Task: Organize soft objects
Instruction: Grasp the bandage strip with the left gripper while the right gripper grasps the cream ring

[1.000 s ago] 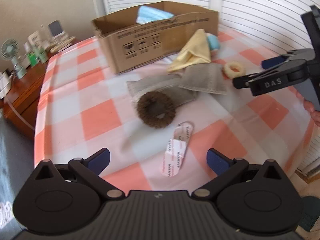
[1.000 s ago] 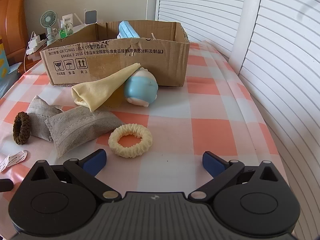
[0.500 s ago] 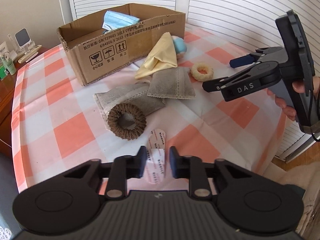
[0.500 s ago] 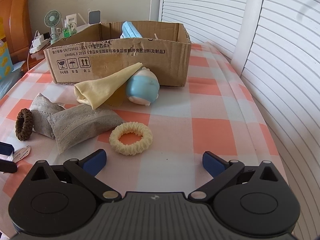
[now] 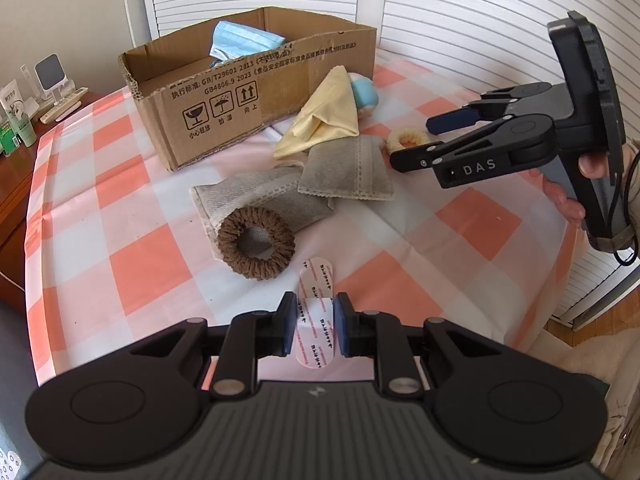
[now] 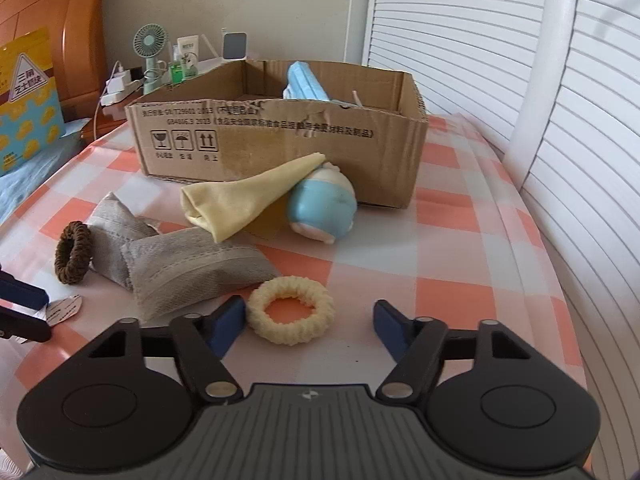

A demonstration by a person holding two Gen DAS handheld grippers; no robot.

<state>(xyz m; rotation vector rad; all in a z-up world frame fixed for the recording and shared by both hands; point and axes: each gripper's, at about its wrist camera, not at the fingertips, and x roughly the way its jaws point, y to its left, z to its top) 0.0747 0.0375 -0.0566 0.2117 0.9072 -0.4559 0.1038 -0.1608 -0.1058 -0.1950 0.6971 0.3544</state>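
My left gripper (image 5: pixel 316 330) is shut on a white adhesive patch (image 5: pixel 316 296) with pink print at the table's front edge. Beyond it lie a brown scrunchie (image 5: pixel 257 237), two grey pouches (image 5: pixel 344 170), a yellow cloth (image 5: pixel 324 120) and a blue plush toy (image 6: pixel 322 206). My right gripper (image 6: pixel 310 322) is open, its fingers around a cream scrunchie (image 6: pixel 290 309) without touching it. It also shows at the right of the left wrist view (image 5: pixel 436 140). An open cardboard box (image 5: pixel 256 80) holds a blue face mask (image 5: pixel 240 44).
The table has a pink and white checked cloth (image 5: pixel 120 240). White louvred doors (image 6: pixel 500 40) stand behind and to the right. A wooden side table at the left carries a small fan (image 6: pixel 150 46) and bottles.
My left gripper closed from wide open onto the adhesive patch. My right gripper moved forward and lower, so the cream scrunchie now sits between its fingers.
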